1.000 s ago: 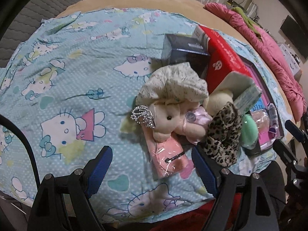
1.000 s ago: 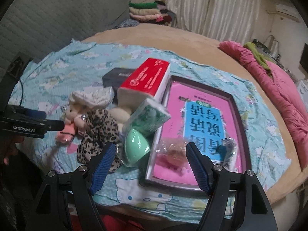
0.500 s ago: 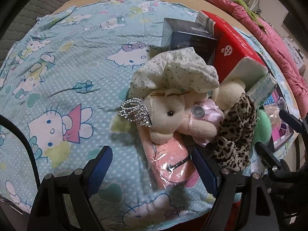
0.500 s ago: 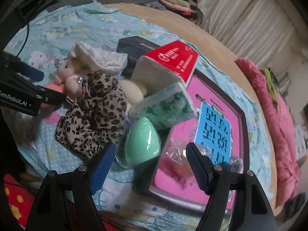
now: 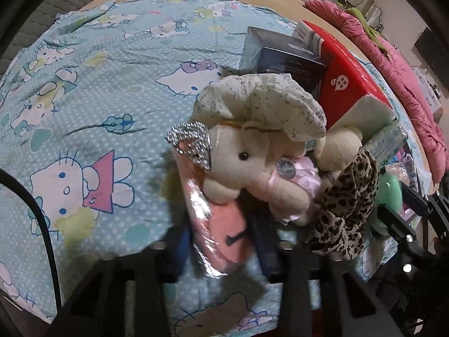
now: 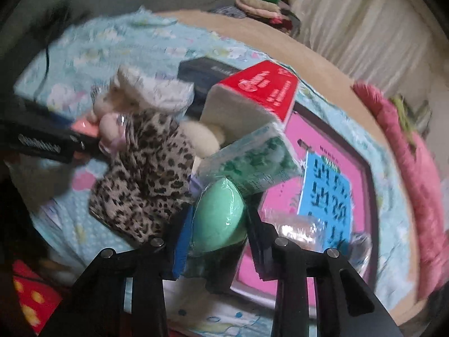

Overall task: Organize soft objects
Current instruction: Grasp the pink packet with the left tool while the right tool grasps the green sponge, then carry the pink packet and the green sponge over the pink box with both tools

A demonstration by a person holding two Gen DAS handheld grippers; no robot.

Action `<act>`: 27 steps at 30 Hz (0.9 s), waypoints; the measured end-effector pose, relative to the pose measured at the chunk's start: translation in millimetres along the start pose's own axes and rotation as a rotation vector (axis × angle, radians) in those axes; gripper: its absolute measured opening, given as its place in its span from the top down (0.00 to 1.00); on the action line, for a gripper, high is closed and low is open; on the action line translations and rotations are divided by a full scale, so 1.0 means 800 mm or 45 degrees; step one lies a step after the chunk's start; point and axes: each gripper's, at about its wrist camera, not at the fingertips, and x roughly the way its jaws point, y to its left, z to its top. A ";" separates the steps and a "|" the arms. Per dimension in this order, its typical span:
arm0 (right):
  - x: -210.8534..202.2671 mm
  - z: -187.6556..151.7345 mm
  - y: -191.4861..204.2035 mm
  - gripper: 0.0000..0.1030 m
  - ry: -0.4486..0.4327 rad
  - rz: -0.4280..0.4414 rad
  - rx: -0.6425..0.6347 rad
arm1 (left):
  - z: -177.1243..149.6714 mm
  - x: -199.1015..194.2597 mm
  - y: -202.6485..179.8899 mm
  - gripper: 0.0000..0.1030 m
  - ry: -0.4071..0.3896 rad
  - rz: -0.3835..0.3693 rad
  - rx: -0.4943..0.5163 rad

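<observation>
A pile of soft things lies on a Hello Kitty sheet (image 5: 84, 90). My left gripper (image 5: 221, 241) is shut on a pink packet in clear plastic (image 5: 221, 224) that lies under a cream plush rabbit (image 5: 241, 157) with a silver tiara. A leopard-print cloth (image 5: 345, 205) and a speckled white cloth (image 5: 258, 104) lie against the rabbit. My right gripper (image 6: 216, 233) is shut on a green egg-shaped sponge (image 6: 219, 213). The leopard cloth also shows in the right wrist view (image 6: 146, 177), left of the sponge.
A red tissue pack (image 6: 261, 95), a green tissue pack (image 6: 252, 165) and a dark box (image 5: 283, 56) stand behind the pile. A pink-lined tray (image 6: 364, 168) with a blue card lies right. A pink quilt (image 5: 407, 78) runs along the bed's far right.
Both grippers moved forward into the pile and closed. The left jaws closed on the pink packet and the right jaws closed on the green sponge.
</observation>
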 end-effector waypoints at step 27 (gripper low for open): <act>-0.097 -0.002 -0.034 0.63 -0.250 0.223 0.346 | -0.006 -0.152 -0.004 0.80 -0.316 -0.003 0.026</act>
